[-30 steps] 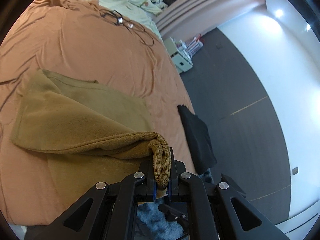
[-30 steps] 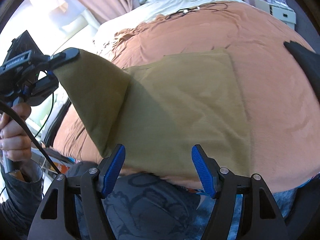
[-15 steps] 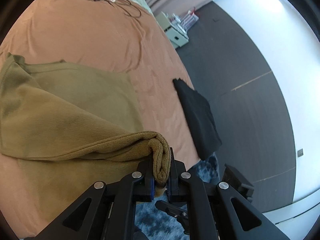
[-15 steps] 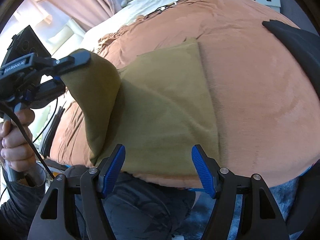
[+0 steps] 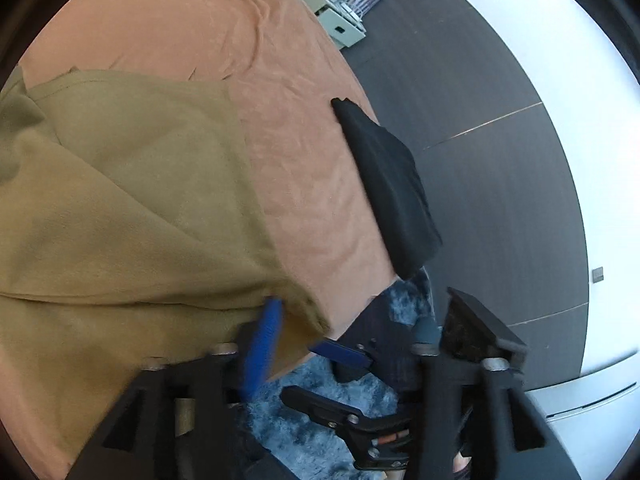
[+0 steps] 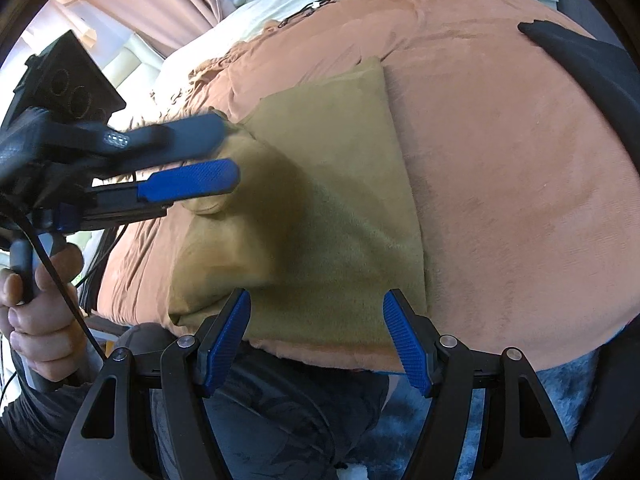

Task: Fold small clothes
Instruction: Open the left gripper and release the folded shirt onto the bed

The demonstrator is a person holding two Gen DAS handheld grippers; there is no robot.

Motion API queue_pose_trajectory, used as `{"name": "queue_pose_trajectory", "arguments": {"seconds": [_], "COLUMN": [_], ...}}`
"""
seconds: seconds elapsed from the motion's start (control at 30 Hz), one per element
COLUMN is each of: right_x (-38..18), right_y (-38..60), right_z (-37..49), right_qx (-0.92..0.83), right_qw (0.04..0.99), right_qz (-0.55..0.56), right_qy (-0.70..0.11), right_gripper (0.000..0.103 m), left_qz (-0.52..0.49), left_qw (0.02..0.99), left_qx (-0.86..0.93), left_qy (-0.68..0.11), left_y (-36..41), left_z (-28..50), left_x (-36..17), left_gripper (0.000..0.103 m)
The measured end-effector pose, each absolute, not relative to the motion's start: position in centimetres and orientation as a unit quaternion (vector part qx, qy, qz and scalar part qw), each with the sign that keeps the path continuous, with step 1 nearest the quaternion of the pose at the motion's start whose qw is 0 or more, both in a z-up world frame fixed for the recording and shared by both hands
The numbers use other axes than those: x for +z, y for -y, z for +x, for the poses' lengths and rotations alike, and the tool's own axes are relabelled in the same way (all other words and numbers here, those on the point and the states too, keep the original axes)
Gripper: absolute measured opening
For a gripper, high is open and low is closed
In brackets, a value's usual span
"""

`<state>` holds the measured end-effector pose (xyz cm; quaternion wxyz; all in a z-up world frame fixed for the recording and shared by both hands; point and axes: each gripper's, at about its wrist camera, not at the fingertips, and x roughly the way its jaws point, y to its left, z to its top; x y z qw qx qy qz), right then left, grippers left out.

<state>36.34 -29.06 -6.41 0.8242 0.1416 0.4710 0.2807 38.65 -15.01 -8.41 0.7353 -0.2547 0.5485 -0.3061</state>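
Bed, orange cover: olive garment near front edge, black garment at side edge.

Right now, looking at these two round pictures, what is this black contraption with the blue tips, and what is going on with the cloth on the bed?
No robot: a person holds a hand tool in each hand, each with two blue-padded fingers and a wide-angle camera looking along them. One picture comes from the left gripper, the other from the right gripper. On the orange-brown bedspread lies an olive-green fleece garment, partly folded over; a black folded cloth sits at the bed's edge. The left gripper's jaws are opening, letting the garment's folded edge go. The right one is open, holding nothing.
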Motion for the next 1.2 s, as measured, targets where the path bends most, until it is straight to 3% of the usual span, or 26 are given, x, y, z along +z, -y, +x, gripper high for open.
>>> {"name": "queue_pose_trajectory", "arguments": {"seconds": [0.03,0.07,0.5,0.57,0.67,0.93,1.1,1.2], "right_x": [-6.5,-6.6,-5.9,-5.8,-5.8,-5.9,-6.4,-6.1], "right_y": [29.1,29.1,26.5,25.6,24.4,21.2,19.6,19.2], "right_z": [36.5,36.8,39.3,39.9,40.7,42.5,43.7,43.5], "right_qx": [0.281,0.281,0.239,0.233,0.221,0.227,0.228,0.241], "right_qw": [0.823,0.823,0.842,0.841,0.838,0.831,0.832,0.834], "right_qz": [0.141,0.139,0.037,0.009,-0.032,-0.100,-0.140,-0.136], "right_qy": [-0.472,-0.474,-0.482,-0.488,-0.498,-0.498,-0.486,-0.477], "right_gripper": [0.067,0.067,0.067,0.058,0.046,0.045,0.045,0.022], "left_qz": [-0.250,-0.247,-0.241,-0.238,-0.234,-0.219,-0.207,-0.203], "left_qw": [0.743,0.749,0.780,0.782,0.781,0.771,0.762,0.759], "left_qx": [-0.302,-0.298,-0.195,-0.180,-0.160,-0.125,-0.117,-0.116], "left_qy": [-0.543,-0.538,-0.544,-0.547,-0.556,-0.585,-0.602,-0.607], "left_y": [14.5,14.2,3.5,2.0,0.4,-1.7,-1.7,-1.2], "left_z": [38.5,38.4,36.5,36.0,35.4,34.7,34.6,34.8], "left_x": [-8.1,-7.8,-9.4,-9.9,-11.0,-13.7,-15.3,-15.9], "left_gripper": [0.077,0.080,0.080,0.080,0.079,0.063,0.058,0.056]}}
